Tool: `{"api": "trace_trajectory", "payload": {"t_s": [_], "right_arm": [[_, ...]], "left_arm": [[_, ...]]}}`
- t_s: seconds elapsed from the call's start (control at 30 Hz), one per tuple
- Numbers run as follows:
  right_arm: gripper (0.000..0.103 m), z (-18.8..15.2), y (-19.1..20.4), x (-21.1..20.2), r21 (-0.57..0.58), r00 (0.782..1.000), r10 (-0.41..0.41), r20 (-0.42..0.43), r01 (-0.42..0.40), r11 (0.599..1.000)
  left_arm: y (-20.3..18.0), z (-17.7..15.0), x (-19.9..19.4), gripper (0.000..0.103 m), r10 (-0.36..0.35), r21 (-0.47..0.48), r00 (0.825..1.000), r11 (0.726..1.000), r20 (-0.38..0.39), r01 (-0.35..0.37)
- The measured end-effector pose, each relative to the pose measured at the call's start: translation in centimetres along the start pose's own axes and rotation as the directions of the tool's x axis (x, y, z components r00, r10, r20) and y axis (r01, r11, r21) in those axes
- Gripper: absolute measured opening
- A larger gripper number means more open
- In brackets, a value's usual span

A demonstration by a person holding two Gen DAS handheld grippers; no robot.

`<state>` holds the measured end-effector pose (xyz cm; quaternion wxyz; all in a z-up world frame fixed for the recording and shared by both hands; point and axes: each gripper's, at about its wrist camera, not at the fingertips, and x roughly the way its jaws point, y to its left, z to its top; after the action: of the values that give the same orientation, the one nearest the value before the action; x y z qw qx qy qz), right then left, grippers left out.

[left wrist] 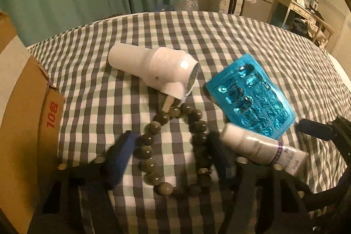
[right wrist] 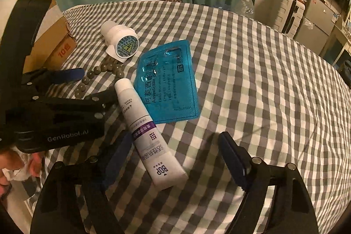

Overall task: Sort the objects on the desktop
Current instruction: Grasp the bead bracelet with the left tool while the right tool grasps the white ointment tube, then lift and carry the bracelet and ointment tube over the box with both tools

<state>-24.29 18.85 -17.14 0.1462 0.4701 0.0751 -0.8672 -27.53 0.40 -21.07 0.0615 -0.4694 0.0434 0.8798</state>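
Left wrist view looks down on a grey-and-white checked cloth (left wrist: 230, 36) spread over what may be a bed or a worktop; I cannot tell which. The left tongs (left wrist: 173, 159) stand about half spread, their blue pads either side of a loop of olive-green beads (left wrist: 153, 131) that lies flat on the cloth. The left pad (left wrist: 122, 159) sits just outside the loop's left side and the right pad (left wrist: 221, 159) lies over its right side; motion blur hides whether either one presses on a bead. The pads do not pinch the loop.

A white hair dryer (left wrist: 153, 68) lies on its side just beyond the beads, its handle end touching the top of the loop. To the right a blue blister pack (left wrist: 252, 95) lies flat, and a white tube (left wrist: 258, 148) rests against its near edge. A cardboard box (left wrist: 28, 113) stands at the left edge of the cloth.

Right wrist view shows the right tongs (right wrist: 173, 159) spread wide above the cloth, with the crimped end of the tube (right wrist: 147, 122) between the pads. Neither pad touches it; the right pad (right wrist: 234, 161) stands well clear and the left pad (right wrist: 116, 157) is near the tube's side. The tube's cap end points at the beads (right wrist: 96, 75) and its side touches the blister pack (right wrist: 169, 80). The left tongs (right wrist: 96, 84) show at the picture's left, over the beads.
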Motion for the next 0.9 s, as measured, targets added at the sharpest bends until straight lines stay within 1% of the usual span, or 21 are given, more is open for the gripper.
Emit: {"api": "trace_trajectory", "payload": {"t_s": [0.03, 0.07, 0.1, 0.13, 0.17, 0.2, 0.23, 0.27, 0.3, 0.33, 0.37, 0.53, 0.67, 0.77, 0.9], "right_arm": [[0.079, 0.0, 0.3, 0.1, -0.016, 1.0, -0.014, 0.0, 0.014, 1.0], [0.072, 0.0, 0.6, 0.3, -0.029, 1.0, -0.02, -0.003, 0.02, 0.999], [0.066, 0.0, 0.9, 0.4, -0.045, 0.999, -0.034, -0.001, 0.034, 0.998], [0.057, 0.0, 1.1, 0.5, -0.053, 0.999, -0.054, 0.005, 0.054, 0.997], [0.048, -0.1, 1.3, 0.4, -0.059, 0.998, -0.063, 0.009, 0.063, 0.996], [0.043, 0.0, 1.4, 0.4, -0.065, 0.998, -0.059, 0.012, 0.06, 0.996], [0.032, 0.0, 1.6, 0.3, -0.078, 0.998, -0.063, 0.015, 0.064, 0.995], [0.025, -0.1, 1.7, 0.2, -0.089, 0.997, -0.076, 0.017, 0.078, 0.993], [0.022, -0.1, 1.9, 0.1, -0.099, 0.996, -0.087, 0.017, 0.088, 0.991], [0.017, -0.1, 1.9, 0.1, -0.099, 0.996, -0.085, 0.016, 0.086, 0.991], [0.012, -0.1, 1.9, -0.1, -0.095, 0.996, -0.083, 0.015, 0.084, 0.992], [0.004, -0.1, 1.9, -0.3, -0.083, 0.998, -0.07, 0.005, 0.07, 0.994], [0.003, -0.4, 1.7, -0.9, -0.046, 0.999, -0.042, 0.007, 0.043, 0.998], [0.003, -0.8, 1.9, -2.0, -0.03, 0.999, -0.037, 0.018, 0.038, 0.999], [0.003, -1.0, 1.9, -3.6, 0.0, 0.999, -0.027, 0.044, 0.027, 1.0]], "left_arm": [[0.0, 0.0, -0.1, 0.057, -0.009, 0.002, 1.0, 1.0, -0.003, 0.009], [-0.3, 0.4, -0.2, 0.047, -0.012, 0.0, 1.0, 1.0, -0.002, 0.012], [-0.7, 0.9, -0.3, 0.035, -0.017, -0.007, 1.0, 1.0, 0.0, 0.017], [-0.4, 0.9, -0.4, 0.03, -0.033, -0.017, 0.999, 0.999, 0.001, 0.033], [-0.8, 1.5, -0.5, 0.027, -0.043, -0.027, 0.999, 0.999, 0.001, 0.043], [-0.6, 1.4, -0.8, 0.025, -0.051, -0.034, 0.999, 0.998, -0.002, 0.051], [-0.2, 1.3, -1.2, 0.023, -0.055, -0.042, 0.998, 0.998, 0.001, 0.055], [-0.1, 1.3, -1.2, 0.02, -0.059, -0.042, 0.998, 0.997, 0.001, 0.059], [0.0, 1.3, -1.3, 0.017, -0.059, -0.036, 0.998, 0.998, -0.001, 0.059], [0.0, 1.3, -1.5, 0.016, -0.057, -0.032, 0.998, 0.998, 0.004, 0.057], [0.0, 1.2, -1.7, 0.012, -0.06, -0.028, 0.998, 0.998, 0.008, 0.06], [0.0, 0.8, -3.0, 0.012, -0.048, -0.029, 0.998, 0.998, 0.037, 0.049], [-0.2, 1.3, -4.0, 0.011, -0.046, -0.05, 0.996, 0.998, 0.074, 0.05], [-0.3, 1.6, -4.9, 0.011, -0.052, -0.06, 0.994, 0.997, 0.095, 0.058], [-0.9, 1.7, -6.5, 0.011, -0.082, -0.06, 0.989, 0.994, 0.121, 0.09]]}}
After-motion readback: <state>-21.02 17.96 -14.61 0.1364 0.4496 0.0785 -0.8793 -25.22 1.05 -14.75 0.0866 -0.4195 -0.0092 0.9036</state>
